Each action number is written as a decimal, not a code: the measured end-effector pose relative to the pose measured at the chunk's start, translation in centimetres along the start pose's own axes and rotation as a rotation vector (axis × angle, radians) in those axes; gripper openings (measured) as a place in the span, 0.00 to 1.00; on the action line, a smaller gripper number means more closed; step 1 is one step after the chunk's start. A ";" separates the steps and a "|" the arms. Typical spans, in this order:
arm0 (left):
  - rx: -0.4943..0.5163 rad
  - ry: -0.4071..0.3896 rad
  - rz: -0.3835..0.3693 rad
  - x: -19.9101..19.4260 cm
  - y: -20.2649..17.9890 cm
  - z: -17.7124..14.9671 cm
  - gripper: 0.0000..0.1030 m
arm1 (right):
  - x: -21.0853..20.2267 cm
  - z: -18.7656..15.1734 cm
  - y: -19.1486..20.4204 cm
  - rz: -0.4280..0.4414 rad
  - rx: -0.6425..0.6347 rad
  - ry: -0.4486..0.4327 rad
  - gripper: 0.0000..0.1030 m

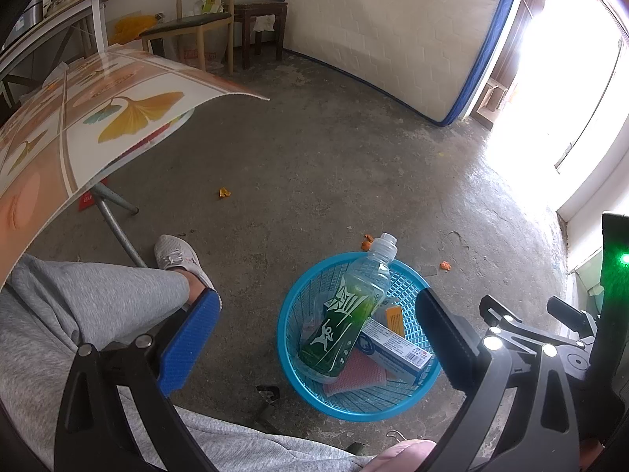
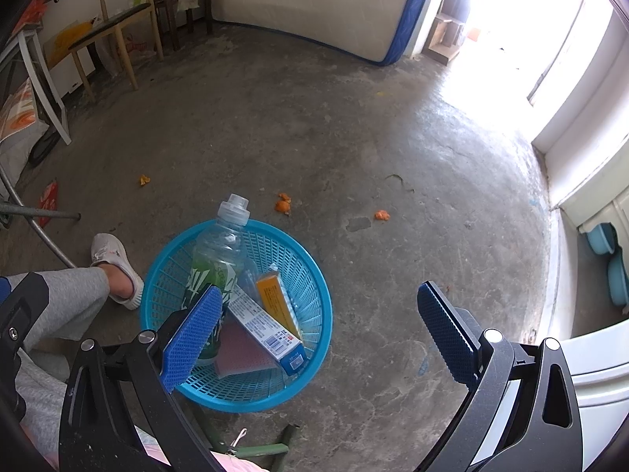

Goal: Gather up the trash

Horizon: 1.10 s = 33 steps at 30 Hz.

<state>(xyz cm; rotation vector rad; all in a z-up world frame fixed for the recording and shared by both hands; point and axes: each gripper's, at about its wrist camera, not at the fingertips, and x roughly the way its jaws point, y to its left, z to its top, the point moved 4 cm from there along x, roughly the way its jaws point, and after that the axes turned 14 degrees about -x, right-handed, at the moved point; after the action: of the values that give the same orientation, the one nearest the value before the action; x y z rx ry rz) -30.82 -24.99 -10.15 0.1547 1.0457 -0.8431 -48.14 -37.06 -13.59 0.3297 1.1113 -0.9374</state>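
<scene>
A blue plastic basket (image 1: 298,377) stands on the concrete floor; it also shows in the right wrist view (image 2: 314,306). In it lie a green-labelled plastic bottle (image 1: 354,306) (image 2: 218,251), a white and blue box (image 1: 397,348) (image 2: 267,330), an orange box (image 2: 275,299) and a pink pad (image 1: 357,377) (image 2: 240,350). My left gripper (image 1: 318,322) is open and empty above the basket. My right gripper (image 2: 318,322) is open and empty, just right of the basket. Orange peel scraps (image 2: 282,205) (image 1: 367,240) lie on the floor beyond the basket.
A person's grey-trousered leg and white shoe (image 1: 177,259) (image 2: 112,259) are left of the basket. A table with a leaf-print cover (image 1: 98,118) overhangs at left. A wooden chair (image 2: 114,27) and a mattress (image 1: 393,31) stand at the back. A bright doorway is at right.
</scene>
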 end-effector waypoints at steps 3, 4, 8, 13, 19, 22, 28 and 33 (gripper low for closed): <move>0.001 -0.001 0.001 0.0 0.0 0.0 0.95 | 0.0 0.0 0.1 -0.001 -0.001 -0.002 0.93; 0.002 -0.002 0.001 0.0 0.0 0.0 0.95 | 0.0 0.0 0.0 -0.001 -0.001 0.000 0.93; 0.001 0.000 0.001 0.0 0.0 0.0 0.95 | 0.1 0.0 0.0 0.000 0.004 0.003 0.93; 0.001 -0.001 0.001 0.0 0.0 0.0 0.95 | 0.0 0.0 0.0 0.000 0.003 0.006 0.93; 0.003 -0.002 0.003 0.0 0.0 0.0 0.95 | 0.0 0.0 -0.1 0.000 0.000 0.006 0.93; 0.004 -0.002 0.003 0.0 0.0 0.0 0.95 | 0.0 0.0 -0.1 -0.001 0.000 0.006 0.93; 0.005 -0.002 0.004 0.1 0.0 0.0 0.95 | 0.0 0.0 -0.1 0.000 0.001 0.007 0.93; 0.005 -0.002 0.004 0.1 0.0 0.0 0.95 | 0.0 0.0 -0.1 0.000 0.000 0.007 0.93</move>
<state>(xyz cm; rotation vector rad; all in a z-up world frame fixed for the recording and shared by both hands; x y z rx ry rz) -30.78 -25.03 -10.19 0.1598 1.0415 -0.8420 -48.18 -37.08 -13.58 0.3332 1.1174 -0.9367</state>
